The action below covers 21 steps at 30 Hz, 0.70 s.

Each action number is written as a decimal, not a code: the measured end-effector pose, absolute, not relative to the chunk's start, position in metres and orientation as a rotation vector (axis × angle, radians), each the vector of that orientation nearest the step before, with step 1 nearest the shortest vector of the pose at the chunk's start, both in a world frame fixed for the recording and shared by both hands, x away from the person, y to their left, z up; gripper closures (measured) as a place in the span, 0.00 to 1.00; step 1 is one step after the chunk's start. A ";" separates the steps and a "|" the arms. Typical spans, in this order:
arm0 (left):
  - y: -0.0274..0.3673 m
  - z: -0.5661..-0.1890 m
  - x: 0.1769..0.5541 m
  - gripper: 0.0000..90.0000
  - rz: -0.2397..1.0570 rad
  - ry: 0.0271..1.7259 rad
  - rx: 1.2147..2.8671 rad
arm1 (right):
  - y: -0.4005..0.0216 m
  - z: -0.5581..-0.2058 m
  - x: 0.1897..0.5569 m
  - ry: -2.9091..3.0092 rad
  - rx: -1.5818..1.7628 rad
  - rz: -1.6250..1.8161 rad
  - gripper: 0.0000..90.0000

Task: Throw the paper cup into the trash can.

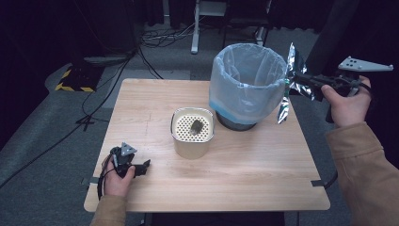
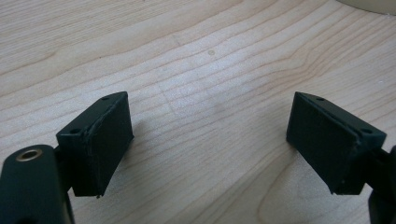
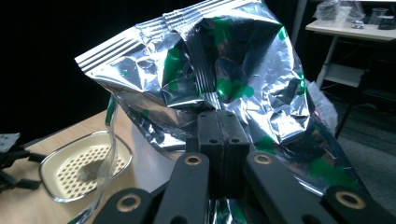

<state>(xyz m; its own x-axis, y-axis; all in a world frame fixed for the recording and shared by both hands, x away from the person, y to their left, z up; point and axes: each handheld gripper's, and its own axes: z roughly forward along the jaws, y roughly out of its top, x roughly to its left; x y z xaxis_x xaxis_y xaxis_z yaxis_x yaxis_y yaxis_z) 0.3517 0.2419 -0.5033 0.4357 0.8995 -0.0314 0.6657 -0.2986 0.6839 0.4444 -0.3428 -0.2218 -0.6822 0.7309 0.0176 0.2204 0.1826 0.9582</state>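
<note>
Lower left of the high view, nearest the camera: the left tongs (image 1: pixel 141 167) sit low over the wooden desk (image 1: pixel 244 165), pointing toward frame centre. The left gripper view settles their state: the 2 black pads (image 2: pixel 100 140) stand wide apart with only bare wood grain between them. Nothing held there; this hand looks parked, out of the way, while the other one works.

Centre of the high view: a cream container with a perforated insert (image 1: pixel 192 132), and a small dark scrap (image 1: pixel 196 125) lying on its holes. It also shows at the lower left of the right gripper view, a strip of foil hanging in front of it.

Just behind it, touching or very nearly so, stands the bin lined with a pale blue bag (image 1: pixel 247 82), mouth open and facing up.

Now the action, upper right of the high view: the right tongs (image 1: pixel 301 81) are clamped tight on a crumpled silver snack bag with green print (image 1: pixel 294 66). In the right gripper view the jaws meet flush, pinching a fold low on the foil so the bag stands up above them. It is held in the air just beside the bin's right rim, at about rim height, well off the desk. My read: gripped by a fold for a clean release, and headed over the rim to be dropped in.
</note>
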 end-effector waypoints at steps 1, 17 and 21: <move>0.242 -0.503 0.352 0.16 0.480 1.311 2.063 | -0.342 -0.220 0.447 2.014 0.895 1.502 1.00; 0.242 -0.503 0.352 0.16 0.480 1.309 2.064 | -0.292 -0.197 0.500 1.996 0.889 1.439 1.00; 0.242 -0.503 0.352 0.16 0.479 1.309 2.064 | -0.274 -0.201 0.512 2.023 0.889 1.417 1.00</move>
